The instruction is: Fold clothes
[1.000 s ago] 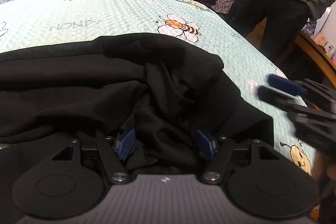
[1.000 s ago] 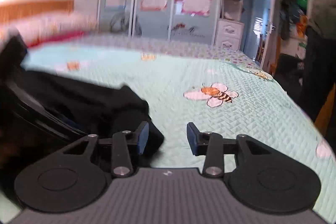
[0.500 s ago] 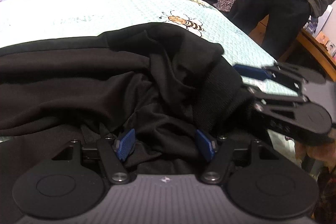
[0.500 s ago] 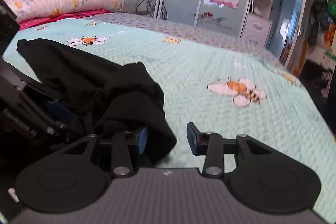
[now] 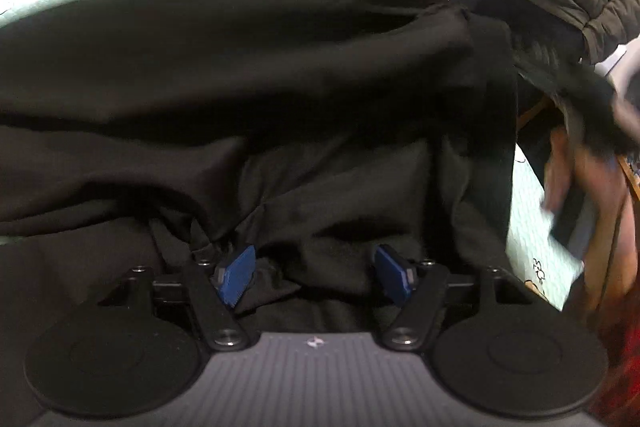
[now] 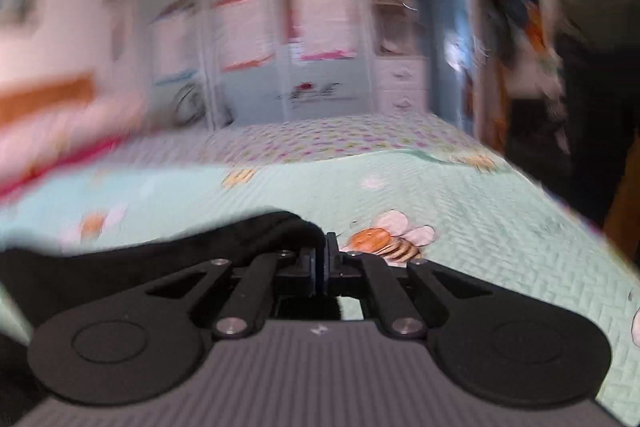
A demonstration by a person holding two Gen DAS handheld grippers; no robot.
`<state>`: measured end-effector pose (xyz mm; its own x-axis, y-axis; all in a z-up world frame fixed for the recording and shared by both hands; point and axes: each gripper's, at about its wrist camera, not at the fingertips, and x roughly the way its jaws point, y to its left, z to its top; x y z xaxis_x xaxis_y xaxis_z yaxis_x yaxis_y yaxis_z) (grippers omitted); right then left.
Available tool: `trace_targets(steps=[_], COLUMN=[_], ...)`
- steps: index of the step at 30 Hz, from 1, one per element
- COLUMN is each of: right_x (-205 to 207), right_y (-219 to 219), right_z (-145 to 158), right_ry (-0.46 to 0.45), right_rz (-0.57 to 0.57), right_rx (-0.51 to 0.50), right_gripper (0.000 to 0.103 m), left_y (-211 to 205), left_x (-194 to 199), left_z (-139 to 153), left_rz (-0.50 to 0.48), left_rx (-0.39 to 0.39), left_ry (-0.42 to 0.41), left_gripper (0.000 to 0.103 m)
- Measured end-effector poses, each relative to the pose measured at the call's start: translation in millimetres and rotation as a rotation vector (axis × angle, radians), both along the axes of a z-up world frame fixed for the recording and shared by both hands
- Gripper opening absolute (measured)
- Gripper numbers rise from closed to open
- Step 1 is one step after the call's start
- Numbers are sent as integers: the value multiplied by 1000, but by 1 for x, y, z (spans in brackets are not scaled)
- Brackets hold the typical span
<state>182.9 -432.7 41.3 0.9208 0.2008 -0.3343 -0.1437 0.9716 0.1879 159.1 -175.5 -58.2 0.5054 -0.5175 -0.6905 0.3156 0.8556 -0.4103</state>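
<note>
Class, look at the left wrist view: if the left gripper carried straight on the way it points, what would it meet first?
The left gripper would most likely meet the black garment first: bunched cloth already lies between its opening jaws and fills the view ahead. Depth is hard to judge.

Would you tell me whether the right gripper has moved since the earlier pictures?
Yes. The right gripper, now shut on the black garment, has moved rightward, its tips nearer the bee print on the bedspread.
</note>
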Motion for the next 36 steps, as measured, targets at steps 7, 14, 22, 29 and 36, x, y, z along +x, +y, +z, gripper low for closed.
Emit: trace_targets(steps=[7,14,22,29,36], right_x=[82,-28,-103,-94,-109], right_y=[-31,-74,-38,-8,0], right_z=[-63,-57,-69,-77,-65], right_ry=[313,303,351,319,290], right_rz=[-98,18,241,300,228], right_rx=[50,469,349,253,144], right_gripper=[20,24,28,28,4], left_y=[-5,23,26,27,29], left_x=[-12,-20,-35,-45,-50], left_z=[2,10,13,11,13], left_rz=[-39,-22,-21,-3,-34], left_rx=[29,-94,-53,-11,46], left_ry=[-33,-3,-5,9,-1], left_gripper=[71,71,71,71,71])
